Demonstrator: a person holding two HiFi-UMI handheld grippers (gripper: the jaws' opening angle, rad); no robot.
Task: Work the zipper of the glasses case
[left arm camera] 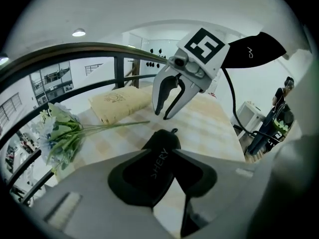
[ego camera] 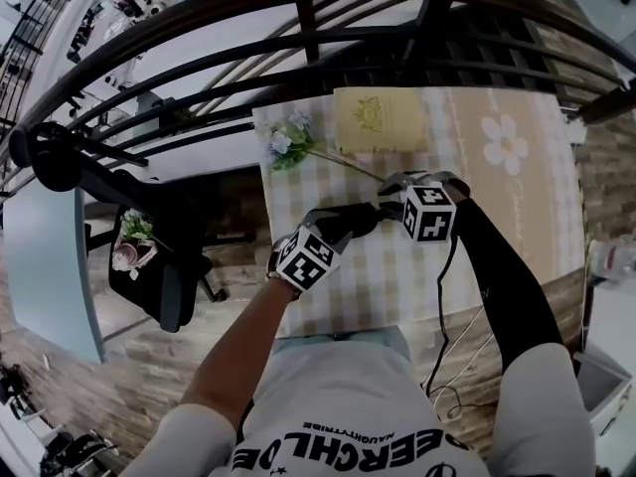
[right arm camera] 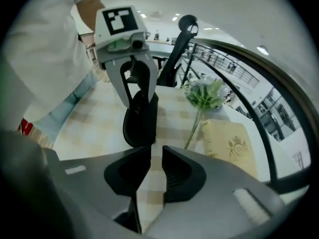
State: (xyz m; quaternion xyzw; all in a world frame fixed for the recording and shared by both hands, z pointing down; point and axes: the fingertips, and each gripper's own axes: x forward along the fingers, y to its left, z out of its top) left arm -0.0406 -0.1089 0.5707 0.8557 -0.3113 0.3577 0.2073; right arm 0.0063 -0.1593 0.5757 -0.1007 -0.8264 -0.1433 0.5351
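Note:
A black glasses case (ego camera: 356, 219) is held above the checked tablecloth (ego camera: 343, 301). My left gripper (ego camera: 343, 231) is shut on it. In the left gripper view the case (left arm camera: 167, 139) juts out from between the jaws (left arm camera: 163, 154), with its small zipper pull (left arm camera: 173, 130) at the far tip. My right gripper (left arm camera: 162, 115) hangs just above that tip, pointing down, fingers slightly parted. From the right gripper view, the case (right arm camera: 139, 126) hangs in the left gripper (right arm camera: 138, 103). Its lower end sits just beyond my right gripper (right arm camera: 157, 151), which is open with only cloth showing in the gap.
A bunch of artificial flowers (ego camera: 288, 142) lies on the table's far left, stems toward a yellow book-like box (ego camera: 380, 119). A beige mat with a white flower (ego camera: 507, 147) covers the right side. A dark railing (ego camera: 298, 28) curves behind, and an office chair (ego camera: 149, 256) stands left.

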